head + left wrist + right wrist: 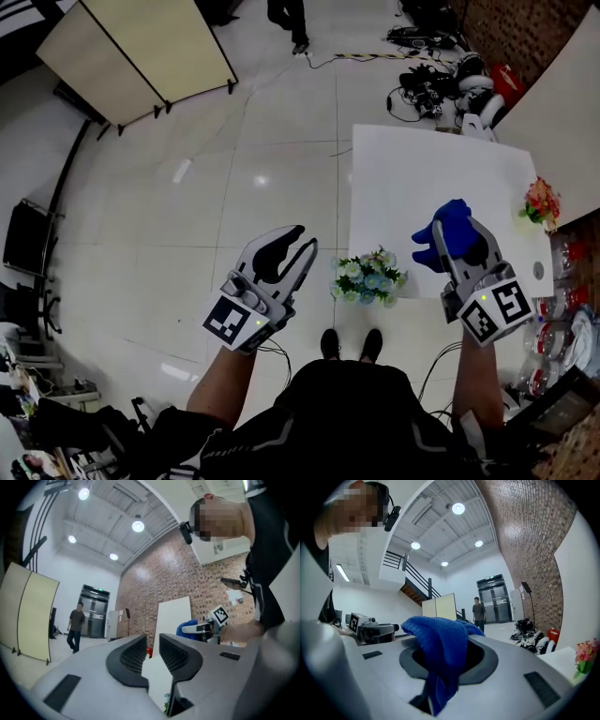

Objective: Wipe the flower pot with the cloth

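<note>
- Head view: the flower pot [368,277] is at the near left corner of the white table [422,178], between the two grippers. It stands upright with its long axis toward the camera, so only the pale blooms show.
- It probably sits on the table's corner, but the blooms hide the edge.
- The blue cloth [448,234] is clamped in the right gripper [457,234]. Its bunch sticks forward along the jaws, away from the person, above the table.
- In the right gripper view the cloth [440,644] drapes over the closed jaws and a tail hangs down.
- The left gripper [302,242] is over the floor [187,234], left of the pot and apart from it. Its jaws keep a narrow gap and hold nothing.
</note>
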Motion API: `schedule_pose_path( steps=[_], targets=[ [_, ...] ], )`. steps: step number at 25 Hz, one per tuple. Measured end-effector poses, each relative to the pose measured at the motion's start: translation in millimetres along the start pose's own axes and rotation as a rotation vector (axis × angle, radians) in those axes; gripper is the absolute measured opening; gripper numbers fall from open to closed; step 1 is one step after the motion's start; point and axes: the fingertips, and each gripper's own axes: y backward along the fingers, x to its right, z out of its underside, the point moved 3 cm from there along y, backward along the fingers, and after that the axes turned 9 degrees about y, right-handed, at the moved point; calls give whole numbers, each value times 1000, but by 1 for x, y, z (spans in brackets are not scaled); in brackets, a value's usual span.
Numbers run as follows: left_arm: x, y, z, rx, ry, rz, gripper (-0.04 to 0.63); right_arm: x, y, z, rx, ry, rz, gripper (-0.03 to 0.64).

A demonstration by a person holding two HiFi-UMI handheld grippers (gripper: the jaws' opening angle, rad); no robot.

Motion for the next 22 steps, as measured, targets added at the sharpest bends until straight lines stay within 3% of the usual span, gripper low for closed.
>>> schedule_pose_path(
  steps=[1, 2, 7, 12, 18, 22],
  targets=[
    [-3, -2, -7, 22, 21, -21, 42, 1, -1, -3, 2, 4, 0, 95],
    [-6, -4, -13, 41, 32, -36, 5, 3, -3, -6, 5, 9, -1, 95],
    [-15, -7, -19, 24, 68, -88, 5, 1, -4, -14, 6, 24, -12, 95],
    [-18, -2, -43, 59, 167, -15, 3, -4, -12, -26, 8, 37, -12, 95],
    [-26, 7, -52, 32, 158, 21, 3, -19, -17, -28, 4, 56, 18, 95],
    [-28, 7, -36, -58, 118, 39, 3, -33, -9, -27, -4, 41, 44, 95]
  ],
)
